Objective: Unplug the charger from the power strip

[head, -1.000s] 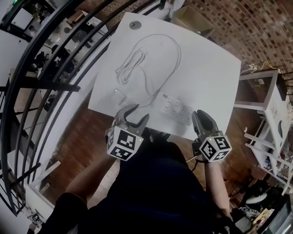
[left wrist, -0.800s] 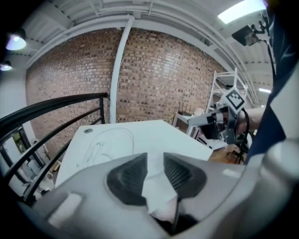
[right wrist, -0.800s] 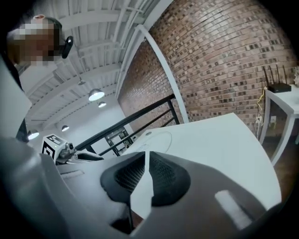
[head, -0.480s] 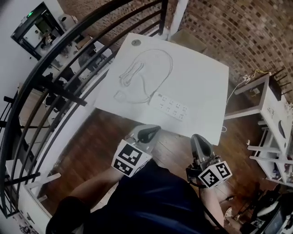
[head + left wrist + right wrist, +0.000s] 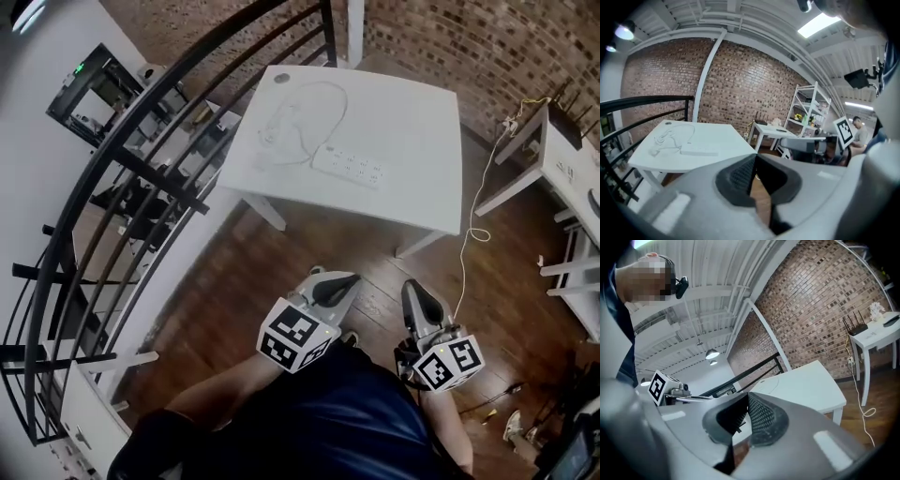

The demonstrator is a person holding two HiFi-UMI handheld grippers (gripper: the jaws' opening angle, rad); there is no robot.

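White table (image 5: 412,159) at top of head view, on wood plank floor (image 5: 309,244), brick wall (image 5: 450,37) behind it, black railing (image 5: 141,169) curving down the left side. Power strip (image 5: 350,167) lies flat near the table's near edge, long side along that edge. White cord (image 5: 295,117) in loose loops on the tabletop, left of and behind the strip, one run ending close to the strip's left end. Charger body too small and pale to pick out; cannot tell whether anything sits in a socket. Person stands well back from the table, dark blue clothing (image 5: 319,412) filling the bottom of the view, floor boards between the feet and the table legs. Left gripper (image 5: 349,281) held low over the floor, tips aimed toward the table, jaws together with nothing between them; its own view shows the dark pads meeting, only a thin slit of floor visible past them. Right gripper (image 5: 412,295) just beside it, likewise pointing at the table, pads pressed together and empty. Both well apart from strip and cord. Marker cubes sit at the rear of each gripper, near the person's body. Second white table (image 5: 562,159) at right, a thin pale cable (image 5: 466,253) trailing from it down onto the floor.
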